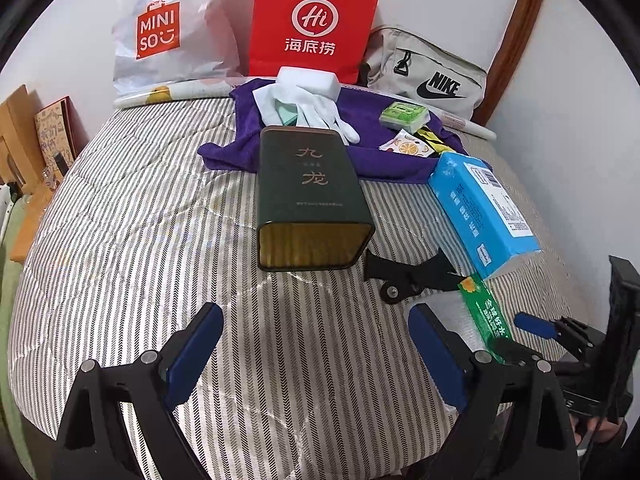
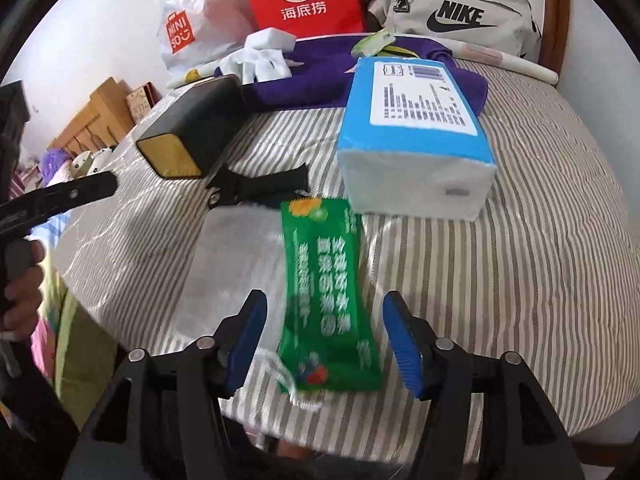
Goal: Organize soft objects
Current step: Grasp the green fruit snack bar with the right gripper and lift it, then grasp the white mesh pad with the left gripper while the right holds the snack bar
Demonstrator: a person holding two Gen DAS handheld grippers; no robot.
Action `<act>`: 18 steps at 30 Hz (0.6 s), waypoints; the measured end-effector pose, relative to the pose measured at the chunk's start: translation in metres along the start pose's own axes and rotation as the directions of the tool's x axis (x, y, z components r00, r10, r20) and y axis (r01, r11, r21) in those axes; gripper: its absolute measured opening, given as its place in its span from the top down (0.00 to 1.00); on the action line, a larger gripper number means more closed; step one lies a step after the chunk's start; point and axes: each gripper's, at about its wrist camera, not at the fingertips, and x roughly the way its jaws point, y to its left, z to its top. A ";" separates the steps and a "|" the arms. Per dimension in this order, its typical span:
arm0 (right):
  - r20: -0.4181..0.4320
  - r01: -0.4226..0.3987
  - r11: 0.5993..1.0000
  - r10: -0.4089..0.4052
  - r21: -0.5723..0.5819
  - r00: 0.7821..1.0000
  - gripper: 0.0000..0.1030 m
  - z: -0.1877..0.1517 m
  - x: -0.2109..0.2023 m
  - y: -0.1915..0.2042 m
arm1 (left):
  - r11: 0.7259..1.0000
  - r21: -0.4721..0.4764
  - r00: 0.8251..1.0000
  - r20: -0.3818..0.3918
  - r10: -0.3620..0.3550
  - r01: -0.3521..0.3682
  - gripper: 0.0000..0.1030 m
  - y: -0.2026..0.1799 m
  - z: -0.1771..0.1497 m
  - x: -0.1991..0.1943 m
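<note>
The right gripper is hovering with jaws wide around the green packet, pads not touching. Left of the packet, the left gripper is gaping empty.

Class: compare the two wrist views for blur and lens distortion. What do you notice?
Right wrist view: green packet smeared by motion blur between the open right claw; tissue pack fairly sharp. Left wrist view: dark tin crisp. Both: fisheye bends the striped bedcover, dark corners.

The packet lay between the right gripper's fingers, the tissue pack ahead of it, the tin ahead-left, the cloth behind both.
</note>
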 end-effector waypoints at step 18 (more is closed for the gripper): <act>0.196 -0.074 0.993 0.092 -0.096 0.976 0.72 0.010 -0.023 0.007 | 0.999 0.012 0.998 -0.045 -0.045 0.046 0.09 -0.005 -0.008 0.014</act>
